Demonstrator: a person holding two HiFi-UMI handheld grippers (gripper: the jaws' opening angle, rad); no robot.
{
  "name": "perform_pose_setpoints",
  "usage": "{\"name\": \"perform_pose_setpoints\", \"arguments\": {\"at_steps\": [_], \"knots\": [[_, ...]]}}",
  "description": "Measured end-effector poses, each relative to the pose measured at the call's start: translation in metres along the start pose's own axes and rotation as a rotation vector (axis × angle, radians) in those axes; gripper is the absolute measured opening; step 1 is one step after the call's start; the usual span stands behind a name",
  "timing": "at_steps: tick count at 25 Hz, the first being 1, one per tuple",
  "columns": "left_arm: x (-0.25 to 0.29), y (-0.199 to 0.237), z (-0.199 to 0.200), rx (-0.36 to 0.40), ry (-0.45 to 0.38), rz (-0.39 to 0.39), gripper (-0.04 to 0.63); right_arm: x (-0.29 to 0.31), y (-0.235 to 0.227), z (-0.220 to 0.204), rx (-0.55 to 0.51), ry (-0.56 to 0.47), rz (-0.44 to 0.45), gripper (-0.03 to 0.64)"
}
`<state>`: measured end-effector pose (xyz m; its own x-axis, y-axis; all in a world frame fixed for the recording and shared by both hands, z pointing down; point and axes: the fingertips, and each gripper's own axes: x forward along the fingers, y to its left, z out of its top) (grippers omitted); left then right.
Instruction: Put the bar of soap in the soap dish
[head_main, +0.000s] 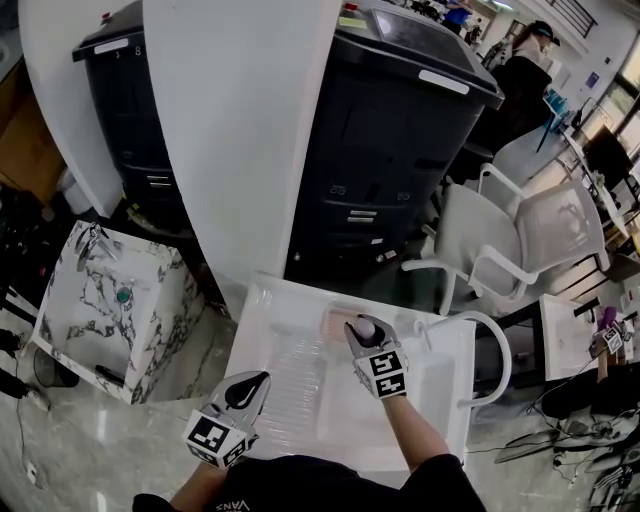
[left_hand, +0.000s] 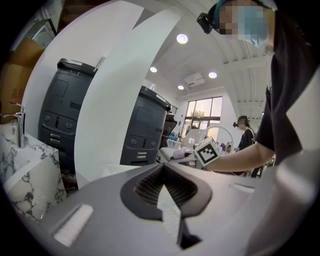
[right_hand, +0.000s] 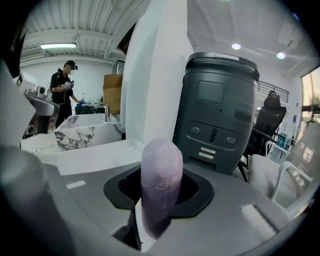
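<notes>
Right gripper view: the right claw (right_hand: 159, 210) is clamped on the bar of soap (right_hand: 161, 175), a pale lilac bar standing on end betw. the two jaws. The jaws stand part-way apart, at the bar's thickness.

Head view: that claw is just right of the soap dish (head_main: 337, 321), a pinkish shallow tray near the far edge of the white worktop (head_main: 262, 335). The soap is at the dish's right end; can't tell from this angle whether it touches the dish. The left claw (head_main: 250, 384) is well apart from the dish on its near-left side, over the worktop's near edge.

Left gripper view: the left claw's jaws meet at the tips w/ nothing betw. them. Only a sliver of white shows through the gap lower down.

A dark grey unit (head_main: 400, 150) stands beyond the dish, off the worktop.
</notes>
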<state>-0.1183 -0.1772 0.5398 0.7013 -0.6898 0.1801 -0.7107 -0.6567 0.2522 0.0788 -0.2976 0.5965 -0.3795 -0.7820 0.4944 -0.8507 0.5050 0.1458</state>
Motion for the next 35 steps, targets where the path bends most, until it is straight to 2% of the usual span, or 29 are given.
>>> {"name": "perform_pose_setpoints", "arguments": {"at_steps": [9, 18, 24, 35], "knots": [[-0.002, 0.013, -0.006, 0.002, 0.005, 0.0, 0.047, 0.033, 0.006, -0.028, -0.182, 0.103, 0.032, 0.123], [-0.003, 0.016, -0.016, -0.006, 0.031, 0.005, 0.046, 0.052, 0.004, -0.051, -0.349, 0.194, 0.024, 0.123], [0.0, 0.015, -0.017, -0.003, 0.035, -0.002, 0.046, 0.059, 0.007, -0.064, -0.389, 0.235, 0.04, 0.123], [0.003, 0.013, -0.016, -0.002, 0.037, 0.001, 0.046, 0.067, 0.007, -0.077, -0.371, 0.274, 0.066, 0.123]]}}
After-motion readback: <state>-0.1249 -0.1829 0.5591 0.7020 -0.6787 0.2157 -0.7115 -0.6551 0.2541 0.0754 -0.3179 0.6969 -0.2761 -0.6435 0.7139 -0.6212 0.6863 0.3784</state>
